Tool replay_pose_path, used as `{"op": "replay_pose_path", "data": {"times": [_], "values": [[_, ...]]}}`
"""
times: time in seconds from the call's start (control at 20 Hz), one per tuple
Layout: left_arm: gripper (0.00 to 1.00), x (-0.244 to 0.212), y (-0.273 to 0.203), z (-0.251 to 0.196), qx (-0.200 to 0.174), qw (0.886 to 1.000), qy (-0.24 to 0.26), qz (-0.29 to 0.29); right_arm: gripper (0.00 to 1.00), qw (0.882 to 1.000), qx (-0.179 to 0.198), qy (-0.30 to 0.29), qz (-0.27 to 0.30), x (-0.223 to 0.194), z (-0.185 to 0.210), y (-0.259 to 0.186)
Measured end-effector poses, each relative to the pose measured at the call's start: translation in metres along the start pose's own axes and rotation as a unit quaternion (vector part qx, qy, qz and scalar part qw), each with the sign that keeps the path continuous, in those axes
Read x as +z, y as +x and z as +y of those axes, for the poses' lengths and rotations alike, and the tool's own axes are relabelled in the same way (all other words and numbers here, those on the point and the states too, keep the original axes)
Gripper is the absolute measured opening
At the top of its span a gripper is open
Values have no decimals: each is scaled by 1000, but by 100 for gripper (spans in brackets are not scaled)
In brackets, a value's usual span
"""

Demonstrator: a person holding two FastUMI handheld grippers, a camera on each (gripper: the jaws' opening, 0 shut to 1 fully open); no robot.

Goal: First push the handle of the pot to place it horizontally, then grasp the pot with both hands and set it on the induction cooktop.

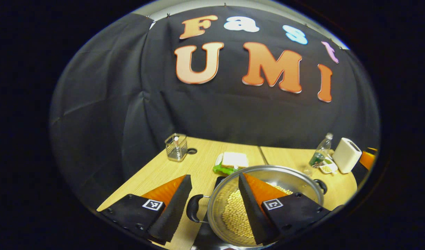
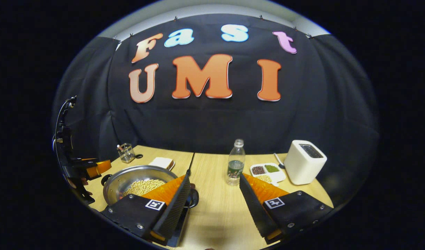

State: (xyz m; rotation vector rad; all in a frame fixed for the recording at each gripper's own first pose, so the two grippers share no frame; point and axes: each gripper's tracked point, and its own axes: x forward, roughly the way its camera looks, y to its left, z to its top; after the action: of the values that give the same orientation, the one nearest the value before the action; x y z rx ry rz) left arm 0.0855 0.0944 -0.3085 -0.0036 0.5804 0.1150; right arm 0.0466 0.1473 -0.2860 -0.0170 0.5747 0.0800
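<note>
On the wooden table sits the pot, steel, with pale beans inside, resting on the dark induction cooktop. Left gripper is spread wide, holding nothing; the pot's left handle lies in its gap, one finger over the beans. Right gripper is also spread wide and empty, with the pot's right handle just beside its left finger. Behind it stand a water bottle, a white toaster and a divided tray. Sandwich and wire holder sit farther back.
</note>
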Motion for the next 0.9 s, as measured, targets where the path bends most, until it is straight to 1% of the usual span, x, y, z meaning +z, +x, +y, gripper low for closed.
{"op": "replay_pose_path", "data": {"times": [0.05,0.15,0.25,0.3,0.35,0.4,0.45,0.5,0.55,0.6,0.65,0.8,0.9], "values": [[90,14,-9,0,-3,1000,7,-21,90,1000,-6,1,-17,14,-11,-13],[89,50,-39,-15,-16,998,15,-65,92,999,-10,0,-49,43,-29,-40],[91,84,-70,-31,-40,994,12,-101,92,997,-6,-9,-78,64,-46,-68],[92,99,-84,-37,-50,992,7,-116,92,996,-11,-9,-93,74,-58,-81],[96,117,-101,-41,-59,989,4,-134,93,994,-12,-5,-109,83,-67,-93],[99,134,-115,-42,-61,987,2,-150,93,992,-13,-2,-124,93,-75,-105],[99,147,-129,-44,-67,984,-4,-163,98,991,-14,-1,-134,99,-83,-116],[95,157,-140,-47,-74,982,-10,-172,93,990,-16,-3,-139,104,-90,-126],[99,162,-152,-48,-79,981,-15,-178,98,989,-19,-4,-144,109,-97,-136],[99,168,-163,-51,-84,979,-15,-185,93,989,-21,-4,-150,114,-104,-144],[99,172,-172,-52,-89,978,-15,-190,93,988,-21,-1,-154,123,-107,-153],[98,196,-209,-53,-93,973,-19,-210,93,983,2,3,-186,148,-103,-184],[98,214,-234,-52,-91,969,-17,-230,93,976,6,-7,-216,167,-104,-205]]}}
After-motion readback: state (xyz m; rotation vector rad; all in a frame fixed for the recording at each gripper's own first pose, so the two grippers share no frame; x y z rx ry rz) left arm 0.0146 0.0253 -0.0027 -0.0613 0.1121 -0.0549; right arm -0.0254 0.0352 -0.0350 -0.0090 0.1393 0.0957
